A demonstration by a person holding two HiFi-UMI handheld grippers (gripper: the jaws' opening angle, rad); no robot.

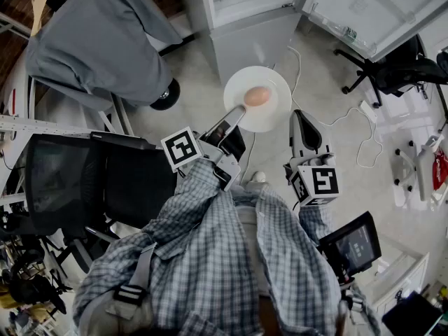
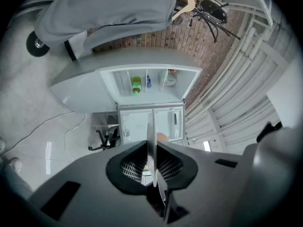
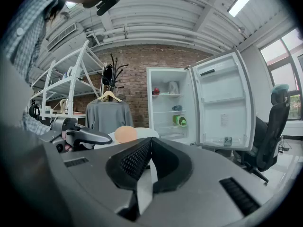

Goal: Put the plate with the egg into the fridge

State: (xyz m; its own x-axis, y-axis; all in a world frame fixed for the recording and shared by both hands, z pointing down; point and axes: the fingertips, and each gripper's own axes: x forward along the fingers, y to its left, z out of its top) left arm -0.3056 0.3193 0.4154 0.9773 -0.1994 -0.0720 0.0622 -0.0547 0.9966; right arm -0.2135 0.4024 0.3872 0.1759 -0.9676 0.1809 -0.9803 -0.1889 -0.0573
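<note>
A white plate (image 1: pixel 277 82) with a brown egg (image 1: pixel 257 96) on it hangs above the floor in front of the open fridge (image 1: pixel 245 9). My left gripper (image 1: pixel 238 115) is shut on the plate's near-left rim. In the left gripper view the plate (image 2: pixel 150 141) stands edge-on between the jaws of the left gripper (image 2: pixel 151 170), and the egg (image 2: pixel 162 137) peeks out behind it. My right gripper (image 1: pixel 299 117) sits close beside the plate's right rim, shut with nothing in it. The right gripper view shows the egg (image 3: pixel 125 134) and plate (image 3: pixel 144 132) left of the right gripper (image 3: pixel 150 162).
The fridge door (image 1: pixel 371 9) swings open to the right; bottles and items stand on the fridge shelves (image 3: pixel 173 105). A black office chair (image 1: pixel 84 180) is at my left and another chair (image 1: pixel 399 68) at right. A grey garment (image 1: pixel 98 33) hangs at left. Cables (image 1: pixel 350 117) lie on the floor.
</note>
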